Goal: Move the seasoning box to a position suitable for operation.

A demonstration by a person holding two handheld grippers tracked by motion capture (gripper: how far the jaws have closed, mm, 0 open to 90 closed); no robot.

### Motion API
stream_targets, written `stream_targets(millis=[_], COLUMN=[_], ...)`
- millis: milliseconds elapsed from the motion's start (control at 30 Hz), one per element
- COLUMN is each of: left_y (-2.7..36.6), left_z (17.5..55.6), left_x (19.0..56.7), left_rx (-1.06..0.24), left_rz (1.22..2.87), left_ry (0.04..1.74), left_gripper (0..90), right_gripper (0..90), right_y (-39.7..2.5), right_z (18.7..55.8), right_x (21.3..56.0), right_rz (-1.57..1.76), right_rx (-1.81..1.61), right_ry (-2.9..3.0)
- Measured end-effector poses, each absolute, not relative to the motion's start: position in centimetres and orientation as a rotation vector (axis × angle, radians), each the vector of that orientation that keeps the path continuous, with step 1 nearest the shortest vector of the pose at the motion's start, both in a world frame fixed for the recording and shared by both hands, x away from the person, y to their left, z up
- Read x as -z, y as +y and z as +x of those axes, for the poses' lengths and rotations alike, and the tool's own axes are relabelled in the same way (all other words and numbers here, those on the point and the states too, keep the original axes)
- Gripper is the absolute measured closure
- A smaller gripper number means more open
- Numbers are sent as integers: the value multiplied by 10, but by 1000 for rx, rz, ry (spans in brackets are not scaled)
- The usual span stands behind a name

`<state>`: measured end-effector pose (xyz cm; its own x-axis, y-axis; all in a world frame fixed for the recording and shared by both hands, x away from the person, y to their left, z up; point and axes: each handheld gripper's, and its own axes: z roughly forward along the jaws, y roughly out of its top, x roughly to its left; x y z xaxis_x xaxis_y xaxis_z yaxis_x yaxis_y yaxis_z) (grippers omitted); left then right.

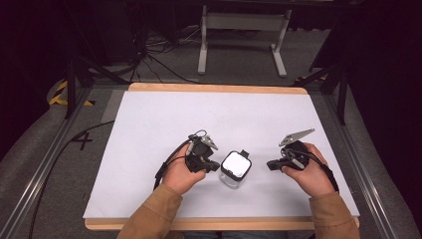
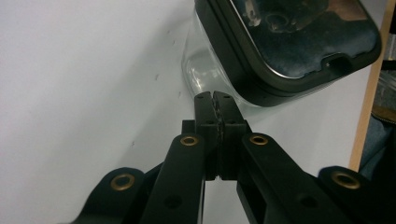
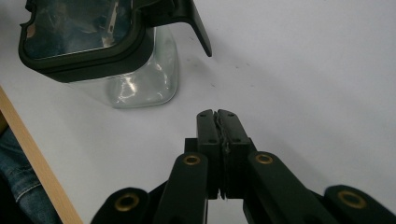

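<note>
A clear glass jar [image 1: 235,170] with a dark-rimmed lid stands on the white table near the front middle. The lid [image 1: 236,165] reflects light and carries a black latch tab [image 1: 244,152] on its far side. My left gripper [image 1: 215,164] lies just left of the jar, shut, with its tips almost at the glass wall [image 2: 205,74]. My left gripper [image 2: 213,95] holds nothing. My right gripper [image 1: 270,164] sits a short way right of the jar, shut and empty. In the right gripper view, my right gripper [image 3: 217,114] points past the jar [image 3: 140,79], whose latch tab [image 3: 196,23] sticks out.
The white sheet [image 1: 214,124] covers a wooden tabletop whose edge [image 1: 199,88] shows at the back and front. Cables [image 1: 149,55] and a table frame [image 1: 244,30] lie on the floor behind. Metal rails [image 1: 50,149] run along both sides.
</note>
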<state>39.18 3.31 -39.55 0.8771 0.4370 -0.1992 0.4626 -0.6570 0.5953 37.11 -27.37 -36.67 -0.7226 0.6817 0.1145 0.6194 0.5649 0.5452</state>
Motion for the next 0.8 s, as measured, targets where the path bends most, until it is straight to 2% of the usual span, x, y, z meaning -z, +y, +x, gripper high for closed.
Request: stream_targets(millis=[800], left_y=[26], left_z=[392], left_x=[405], left_rx=[68], left_rz=[2409], left_ry=[656], left_gripper=[899], right_gripper=[885], right_y=[-268], right_z=[370], right_x=[370], right_rz=[1079], right_rx=[-864], right_ry=[2714])
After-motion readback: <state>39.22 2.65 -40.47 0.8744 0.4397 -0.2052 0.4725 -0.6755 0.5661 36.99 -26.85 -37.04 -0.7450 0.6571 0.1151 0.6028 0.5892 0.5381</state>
